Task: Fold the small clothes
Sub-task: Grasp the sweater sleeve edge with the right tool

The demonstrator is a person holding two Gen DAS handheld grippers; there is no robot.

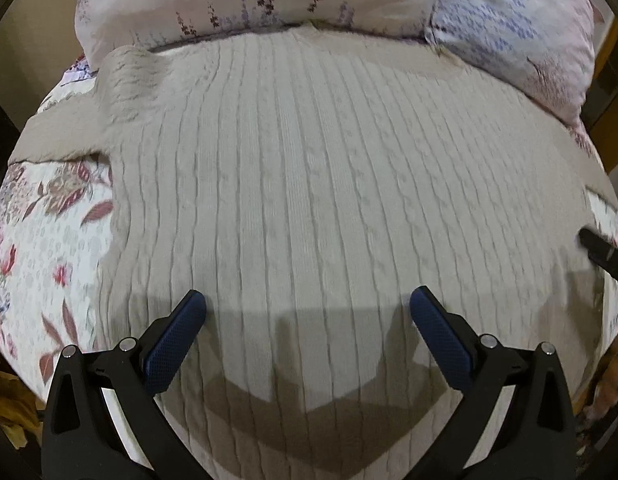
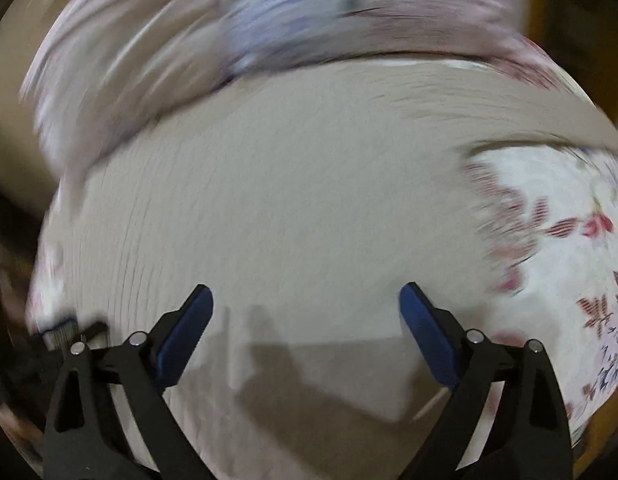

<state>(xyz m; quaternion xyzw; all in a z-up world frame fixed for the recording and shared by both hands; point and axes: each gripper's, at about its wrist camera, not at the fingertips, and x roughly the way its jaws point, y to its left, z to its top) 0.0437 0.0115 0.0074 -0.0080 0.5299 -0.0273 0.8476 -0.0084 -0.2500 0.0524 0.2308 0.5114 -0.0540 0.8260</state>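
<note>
A beige cable-knit sweater (image 1: 309,184) lies spread flat on a floral bedspread (image 1: 49,240), with a sleeve reaching out to the left. My left gripper (image 1: 307,306) hovers over its lower body, jaws wide open and empty. The right wrist view is motion-blurred; the same sweater (image 2: 277,200) fills it, and my right gripper (image 2: 305,300) is open and empty above it. The right gripper's black finger also shows at the right edge of the left wrist view (image 1: 605,254).
Floral pillows (image 1: 269,0) lie along the far side of the sweater, touching its top edge. The bedspread shows to the right of the sweater in the right wrist view (image 2: 557,240). The bed's edges fall away at the left and right.
</note>
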